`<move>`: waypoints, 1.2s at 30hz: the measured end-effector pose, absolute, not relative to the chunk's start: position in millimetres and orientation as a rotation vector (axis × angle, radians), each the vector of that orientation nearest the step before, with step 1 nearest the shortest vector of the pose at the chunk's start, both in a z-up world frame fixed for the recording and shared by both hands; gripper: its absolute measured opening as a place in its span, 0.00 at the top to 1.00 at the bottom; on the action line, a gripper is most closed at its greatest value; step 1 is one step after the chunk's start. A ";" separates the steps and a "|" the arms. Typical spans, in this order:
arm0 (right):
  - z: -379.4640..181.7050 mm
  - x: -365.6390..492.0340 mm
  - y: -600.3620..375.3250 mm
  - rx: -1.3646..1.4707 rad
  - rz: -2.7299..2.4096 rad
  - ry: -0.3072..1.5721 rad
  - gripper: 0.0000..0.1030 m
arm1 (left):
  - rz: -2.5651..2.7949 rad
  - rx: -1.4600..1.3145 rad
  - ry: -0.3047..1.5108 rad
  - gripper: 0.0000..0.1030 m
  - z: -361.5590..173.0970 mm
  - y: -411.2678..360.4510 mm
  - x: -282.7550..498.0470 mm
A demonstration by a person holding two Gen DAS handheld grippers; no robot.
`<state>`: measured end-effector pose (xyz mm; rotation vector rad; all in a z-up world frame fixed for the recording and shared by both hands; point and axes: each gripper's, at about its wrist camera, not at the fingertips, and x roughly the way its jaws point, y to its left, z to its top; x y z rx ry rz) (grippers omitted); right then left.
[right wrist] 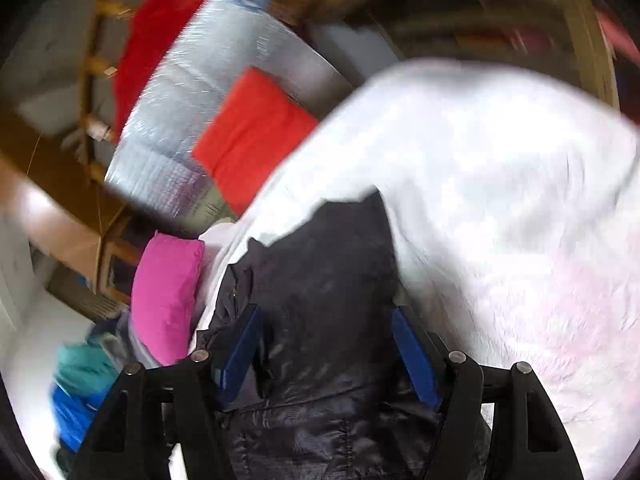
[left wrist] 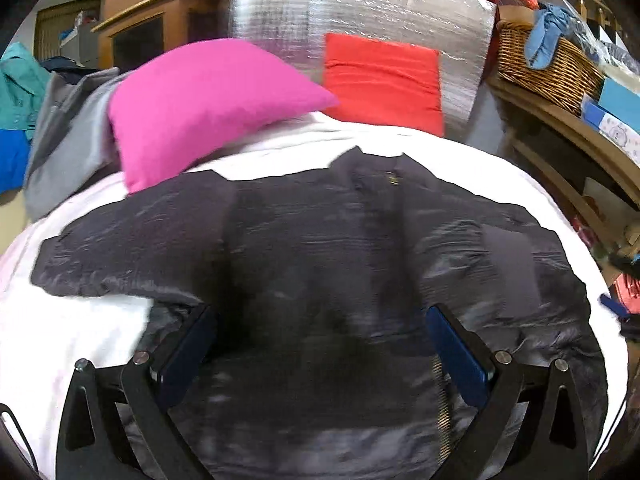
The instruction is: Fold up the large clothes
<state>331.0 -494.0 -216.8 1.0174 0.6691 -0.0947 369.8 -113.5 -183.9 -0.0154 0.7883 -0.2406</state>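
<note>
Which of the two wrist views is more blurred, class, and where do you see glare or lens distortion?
Right wrist view: heavy motion blur, smearing the white bedcover and the shelves behind it; its dark jacket stays fairly sharp. Left wrist view: milder blur across the dark jacket, while the pink pillow is crisp; glare on the silver foil sheet. Both views: fisheye bending, dark corners.

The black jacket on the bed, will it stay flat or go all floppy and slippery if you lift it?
Probably floppy: the black jacket lies limp and wrinkled on the white bedding, so lifted parts would likely droop. Its shiny, crinkled fabric looks slippery, so it may slide from the left claw. It seems thin, so probably light.
</note>
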 end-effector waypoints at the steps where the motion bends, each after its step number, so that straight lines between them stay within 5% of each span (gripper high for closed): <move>1: -220.1 336.9 -493.9 1.002 -0.111 0.692 0.32 | -0.242 -0.033 0.808 0.00 -186.2 -118.1 374.4; 5: -233.5 351.5 -496.9 0.926 -0.140 0.772 0.32 | -0.297 -0.180 0.840 0.00 -187.3 -126.2 385.9; 10: -269.0 371.8 -507.5 0.976 -0.085 0.845 0.33 | -0.201 0.038 0.831 0.00 -206.3 -147.6 384.7; 13: -282.0 385.7 -493.6 0.929 -0.086 0.930 0.66 | -0.184 0.061 0.810 0.00 -204.0 -143.5 379.4; 16: -263.0 380.7 -485.7 0.871 -0.102 0.869 0.81 | -0.192 0.088 0.802 0.00 -194.2 -145.4 365.5; 21: -214.2 347.0 -466.4 0.714 -0.114 0.699 0.82 | -0.276 0.081 0.816 0.00 -178.7 -165.6 354.4; 33: -254.2 357.1 -483.6 0.846 -0.131 0.865 0.83 | -0.300 0.207 0.972 0.00 -221.1 -209.2 395.2; 35: -256.1 357.5 -485.1 0.863 -0.126 0.871 0.83 | -0.333 0.154 0.975 0.17 -217.6 -202.7 396.4; 36: -256.3 356.5 -485.6 0.873 -0.123 0.872 0.83 | -0.388 0.114 0.965 0.46 -213.3 -198.5 395.7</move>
